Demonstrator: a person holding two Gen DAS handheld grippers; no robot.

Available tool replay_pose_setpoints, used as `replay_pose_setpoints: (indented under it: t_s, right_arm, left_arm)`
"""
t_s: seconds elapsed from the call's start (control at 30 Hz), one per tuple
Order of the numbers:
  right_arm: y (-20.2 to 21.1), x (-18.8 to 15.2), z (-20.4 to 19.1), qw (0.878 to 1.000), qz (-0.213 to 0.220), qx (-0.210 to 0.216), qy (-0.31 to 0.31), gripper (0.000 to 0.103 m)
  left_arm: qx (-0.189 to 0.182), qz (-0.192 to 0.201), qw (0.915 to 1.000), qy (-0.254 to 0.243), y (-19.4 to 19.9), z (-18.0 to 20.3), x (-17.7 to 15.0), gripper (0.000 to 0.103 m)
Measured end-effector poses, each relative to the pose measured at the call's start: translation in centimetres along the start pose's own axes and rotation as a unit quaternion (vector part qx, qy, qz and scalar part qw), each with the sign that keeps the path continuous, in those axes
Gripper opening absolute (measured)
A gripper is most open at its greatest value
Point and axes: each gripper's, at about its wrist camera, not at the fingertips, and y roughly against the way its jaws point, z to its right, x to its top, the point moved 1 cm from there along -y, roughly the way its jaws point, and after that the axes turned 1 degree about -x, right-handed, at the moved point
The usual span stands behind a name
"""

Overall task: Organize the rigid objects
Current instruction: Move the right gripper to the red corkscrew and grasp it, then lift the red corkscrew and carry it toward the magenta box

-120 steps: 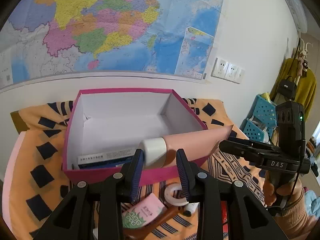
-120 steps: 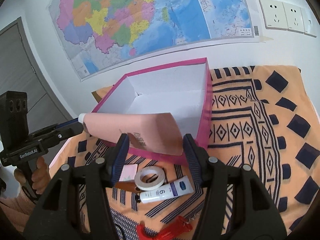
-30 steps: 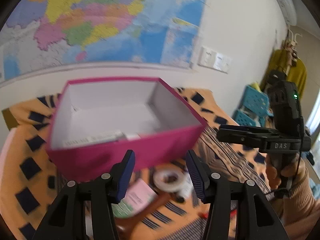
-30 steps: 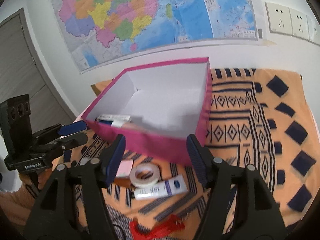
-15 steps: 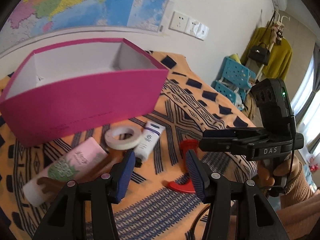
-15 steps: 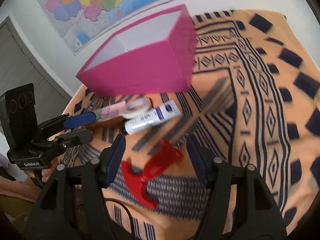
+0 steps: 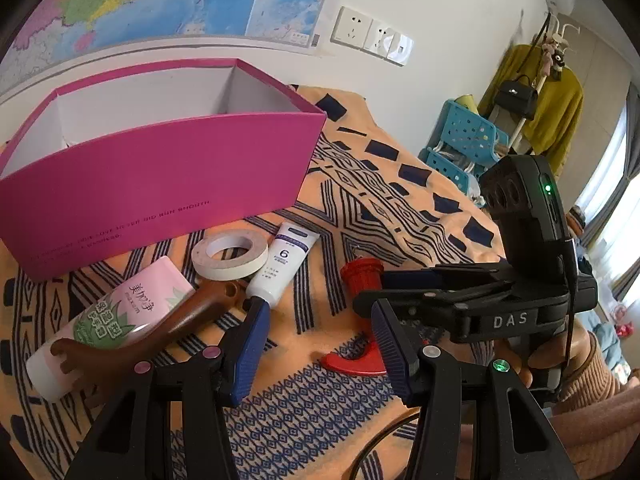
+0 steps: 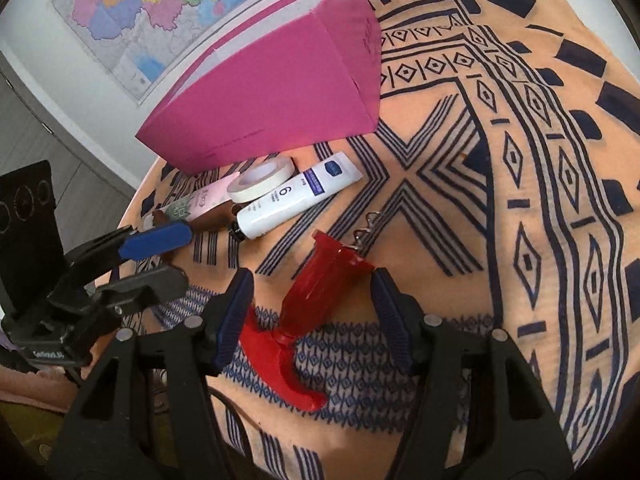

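Observation:
A red corkscrew (image 8: 316, 292) lies on the patterned cloth between the fingers of my right gripper (image 8: 311, 284). The jaws are closing, but the pads stand clear of it on both sides. My left gripper (image 7: 318, 312) hovers open and empty just left of it, above bare cloth near the cap of a white tube (image 7: 280, 268). Beside the tube lie a tape roll (image 7: 229, 254), a pink bottle (image 7: 116, 316) and a brown wooden piece (image 7: 188, 316). Behind them stands the open pink box (image 7: 160, 176); its contents are hidden from here.
The orange patterned cloth (image 8: 520, 200) stretches bare to the right of the box. Blue baskets (image 7: 460, 144) and a rack with a yellow garment (image 7: 552, 112) stand beyond the table. A map hangs on the wall behind the box.
Both grippers let go of the pink tube held over the box, then sank from box height to the cloth. The right one now straddles the red corkscrew.

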Motion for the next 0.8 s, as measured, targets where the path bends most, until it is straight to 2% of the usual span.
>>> replay_pose_setpoints:
  t_s: [0.27,0.37,0.53,0.57,0.8]
  right_arm:
    - [-0.8,0.3,-0.8,0.999,0.008,-0.043,0.013,0.053]
    - [-1.0,0.4,-1.0,0.998,0.008,-0.065,0.023,0.043]
    - [-1.1,0.5,-1.0,0.998,0.009,-0.06,0.022,0.038]
    - [-1.1,0.5,-1.0,0.999,0.007,-0.049,0.017,0.027]
    - [-0.9,0.4,-0.9,1.0,0.009,-0.018,0.001,0.027]
  left_arm:
    - [-0.001,-0.005,1.0,0.0,-0.4,0.1,-0.2,0.054]
    - [-0.002,-0.007,1.0,0.003,-0.6,-0.1,-0.2,0.054]
    - [-0.012,-0.008,0.9998,0.013,-0.5,-0.6,-0.4,0.054]
    - [-0.013,-0.008,0.9998,0.014,-0.5,-0.7,-0.4,0.054]
    - [-0.032,-0.014,0.9992,0.019,-0.7,-0.5,-0.5,0.054]
